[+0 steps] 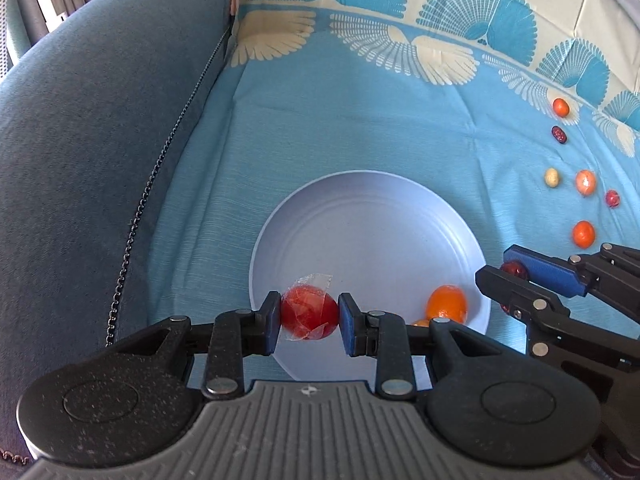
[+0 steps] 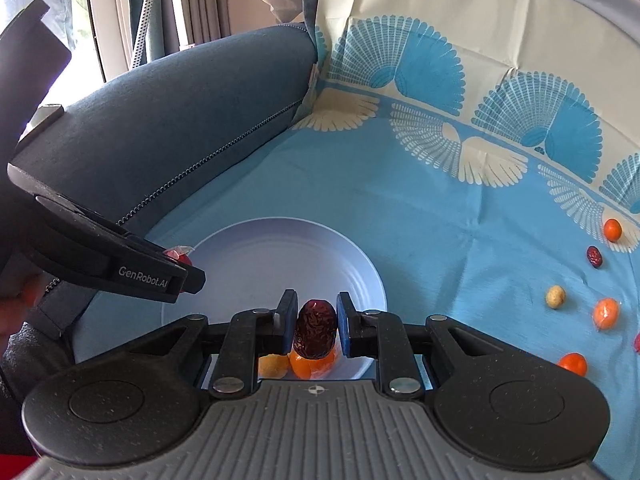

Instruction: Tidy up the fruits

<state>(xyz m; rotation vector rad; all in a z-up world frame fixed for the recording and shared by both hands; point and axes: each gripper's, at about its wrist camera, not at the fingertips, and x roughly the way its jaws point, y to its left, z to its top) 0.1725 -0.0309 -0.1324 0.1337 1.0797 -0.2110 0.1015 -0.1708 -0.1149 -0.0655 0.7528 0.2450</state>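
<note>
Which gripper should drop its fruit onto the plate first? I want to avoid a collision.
Probably the left gripper: its wrapped red fruit hangs over bare plate. The right gripper holds its dried date directly above the oranges already there.

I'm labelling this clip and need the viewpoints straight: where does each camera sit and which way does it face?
Left wrist: on the left gripper, looking down at the plate; its fingers clamp a wrapped red fruit; the right gripper enters from the right.
Right wrist: on the right gripper, looking down; it clamps a date; the left gripper enters from the left.
Shared: plate, blue cloth, loose fruits.
</note>
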